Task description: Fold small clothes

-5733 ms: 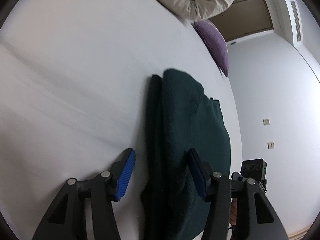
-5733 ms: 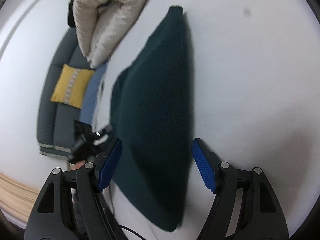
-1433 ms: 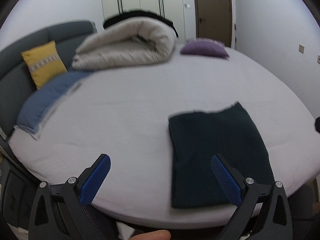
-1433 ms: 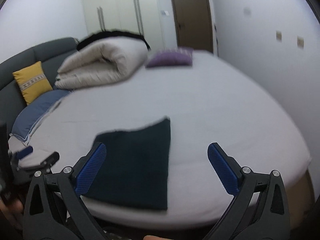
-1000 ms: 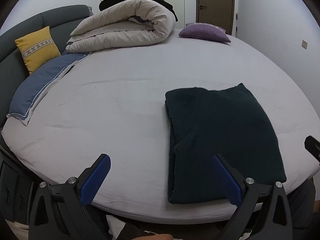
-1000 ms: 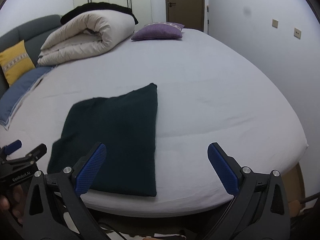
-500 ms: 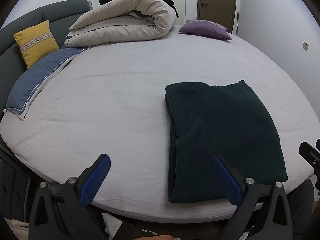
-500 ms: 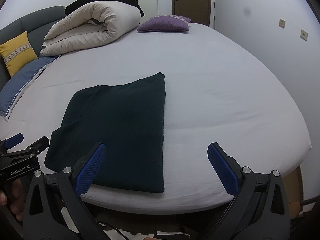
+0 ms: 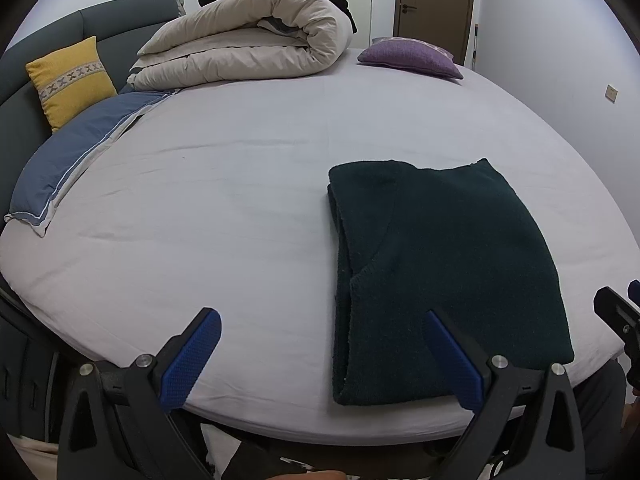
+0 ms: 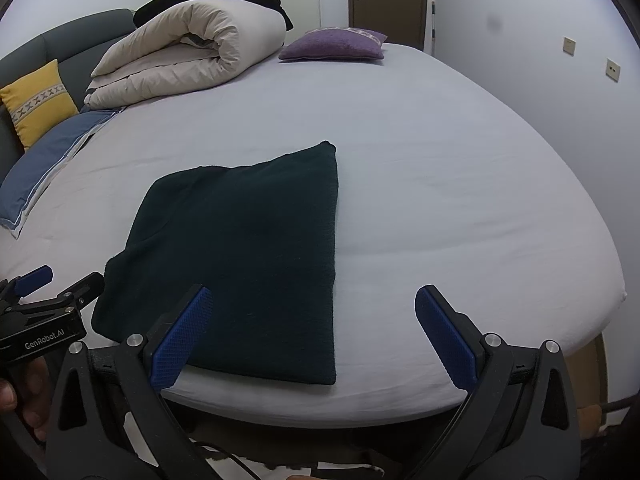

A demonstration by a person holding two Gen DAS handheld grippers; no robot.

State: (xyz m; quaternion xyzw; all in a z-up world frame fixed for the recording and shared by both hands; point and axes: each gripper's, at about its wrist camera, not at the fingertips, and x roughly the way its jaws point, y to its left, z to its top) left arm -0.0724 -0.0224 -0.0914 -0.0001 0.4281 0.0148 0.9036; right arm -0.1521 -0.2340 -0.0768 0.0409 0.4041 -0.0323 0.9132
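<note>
Two tongs, left tongs [image 9: 320,354] and right tongs [image 10: 314,336], wide apart, empty, above folded dark sweater [image 10: 244,248].

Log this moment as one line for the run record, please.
left claw: open, empty | right claw: open, empty | dark green garment: folded flat near bed edge | contact: none

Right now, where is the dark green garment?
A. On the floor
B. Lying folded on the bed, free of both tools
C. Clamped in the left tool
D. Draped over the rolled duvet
B: the dark green garment lies folded on the bed, both tools open and empty.
</note>
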